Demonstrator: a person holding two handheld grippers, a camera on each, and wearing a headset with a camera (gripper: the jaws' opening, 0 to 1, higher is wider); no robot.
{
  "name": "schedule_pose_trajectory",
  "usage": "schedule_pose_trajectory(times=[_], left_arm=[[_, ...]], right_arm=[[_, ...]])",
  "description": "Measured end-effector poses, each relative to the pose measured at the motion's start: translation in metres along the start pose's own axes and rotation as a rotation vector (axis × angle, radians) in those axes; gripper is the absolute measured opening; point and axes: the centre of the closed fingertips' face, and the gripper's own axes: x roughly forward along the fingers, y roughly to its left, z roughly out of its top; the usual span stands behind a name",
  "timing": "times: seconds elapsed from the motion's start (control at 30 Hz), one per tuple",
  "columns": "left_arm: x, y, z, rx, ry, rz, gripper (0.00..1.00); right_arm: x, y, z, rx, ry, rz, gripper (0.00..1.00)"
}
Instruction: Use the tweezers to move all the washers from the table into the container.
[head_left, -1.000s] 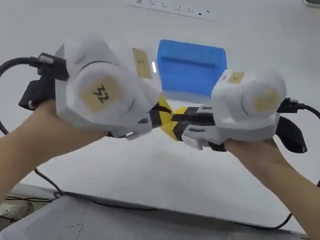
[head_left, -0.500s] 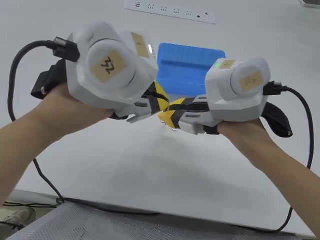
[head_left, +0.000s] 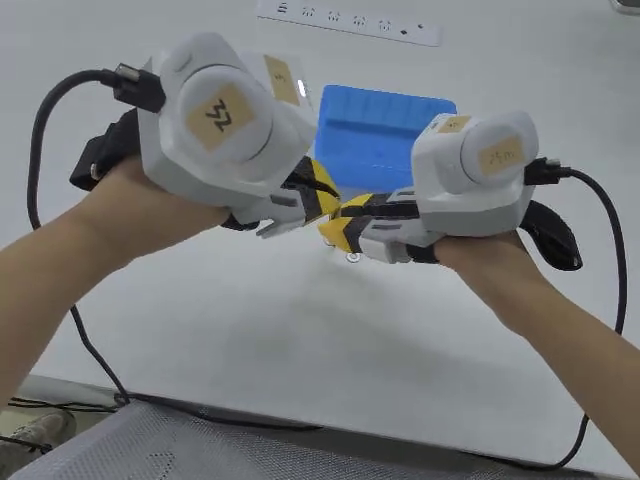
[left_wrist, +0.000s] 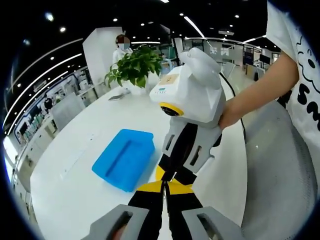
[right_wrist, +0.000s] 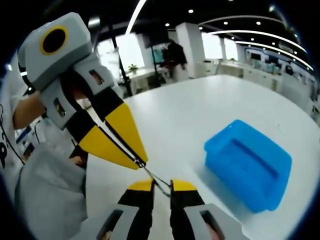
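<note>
Right gripper view gives the best look at the tool: the thin metal tweezers (right_wrist: 155, 177) run from the yellow tips of the left hand-held gripper (right_wrist: 139, 161), which are closed on the upper end, down between the jaws of the right hand-held gripper (right_wrist: 161, 184). These right jaws stand almost together around the lower end, but I cannot tell if they really press on it.

From the head view, both tools hang close together above the white surface (head_left: 300, 340). One small washer (head_left: 352, 257) lies on the surface just under their tips. The blue container (head_left: 385, 130) stands behind them, near but apart from the washer.

My judgement is that the tweezers are being arranged between the two tools, and no washer is picked up yet.

The risk is in this shared hold. If one side lets go before the other has a firm pinch, the thin tweezers can turn or fall. If the two hands pull in different directions, the legs can bend. A hard touch with the tips can also flick the washer away.
</note>
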Motion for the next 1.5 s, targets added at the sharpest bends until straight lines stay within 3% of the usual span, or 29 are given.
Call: schedule_pose_trajectory(times=[0.1,0.17,0.27,0.43,0.53,0.6,0.7,0.77,0.83,0.9,0.97,1.1,1.13,1.33,1.5], left_arm=[[0.001,-0.006,0.001,0.028,0.023,-0.008,0.0],[0.002,-0.008,0.003,0.063,0.025,0.004,0.0],[0.007,-0.004,0.003,0.068,0.015,0.025,0.0],[0.008,0.0,0.005,0.062,0.01,0.07,0.0],[0.007,0.0,0.007,-0.014,-0.014,0.064,0.0],[0.004,0.005,0.006,-0.059,-0.042,0.081,0.02],[-0.005,0.009,0.005,-0.15,-0.069,0.112,0.09],[-0.019,0.009,0.005,-0.242,-0.126,0.147,0.18],[-0.031,0.008,0.002,-0.297,-0.167,0.195,0.27],[-0.045,0.003,-0.008,-0.341,-0.183,0.269,0.42],[-0.055,-0.007,-0.024,-0.369,-0.159,0.322,0.58],[-0.068,-0.027,-0.054,-0.448,-0.096,0.41,0.78],[-0.071,-0.029,-0.057,-0.457,-0.098,0.428,0.82],[-0.088,-0.031,-0.08,-0.559,-0.08,0.593,0.91],[-0.094,-0.029,-0.089,-0.558,-0.073,0.648,0.99]], right_arm=[[-0.001,0.001,-0.002,0.009,0.01,0.001,0.08],[-0.002,-0.002,-0.004,-0.048,0.02,-0.018,0.07],[-0.003,-0.003,-0.004,-0.164,0.037,-0.062,0.05],[-0.003,-0.004,-0.003,-0.215,0.048,-0.078,0.03],[-0.004,-0.004,-0.003,-0.238,0.054,-0.082,0.03],[-0.004,-0.004,-0.003,-0.235,0.054,-0.081,0.03],[-0.004,-0.005,-0.003,-0.222,0.046,-0.081,0.03],[-0.004,-0.008,-0.002,-0.211,0.043,-0.081,0.02],[-0.005,-0.009,0.0,-0.187,0.028,-0.082,0.02],[-0.007,-0.01,0.003,-0.169,0.017,-0.08,0.02],[-0.009,-0.011,0.005,-0.14,0.001,-0.074,0.02],[-0.015,-0.014,0.009,-0.095,-0.022,-0.068,0.02],[-0.017,-0.014,0.01,-0.085,-0.027,-0.066,0.02],[-0.036,-0.015,0.031,-0.043,-0.095,-0.067,0.02],[-0.05,-0.023,0.055,-0.061,-0.14,-0.097,0.03]])
